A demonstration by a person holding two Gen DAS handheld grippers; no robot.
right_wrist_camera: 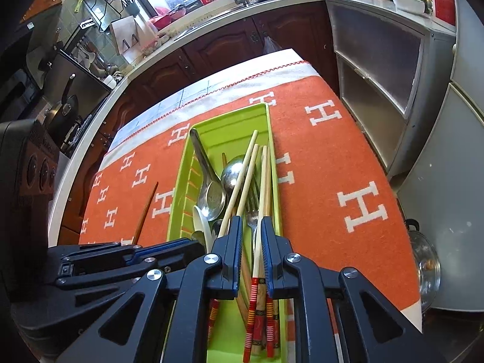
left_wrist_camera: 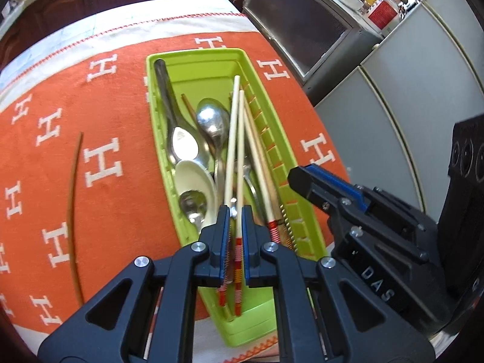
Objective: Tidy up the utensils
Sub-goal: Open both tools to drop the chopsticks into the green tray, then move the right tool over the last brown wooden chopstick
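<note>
Lime-green tray (left_wrist_camera: 273,139), orange cloth (left_wrist_camera: 99,112) with white H's, seemingly red-banded chopsticks (right_wrist_camera: 257,305).

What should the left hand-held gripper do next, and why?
Probably let go: the left hand-held gripper is pinching pale chopsticks already lying inside the green tray. One brown chopstick remains on the orange cloth.

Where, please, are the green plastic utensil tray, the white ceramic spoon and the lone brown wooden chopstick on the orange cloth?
Green plastic utensil tray (left_wrist_camera: 193,56): left wrist view, far rim.
White ceramic spoon (left_wrist_camera: 193,175): left wrist view, bowl.
Brown wooden chopstick (left_wrist_camera: 72,199): left wrist view, mid-shaft.
</note>
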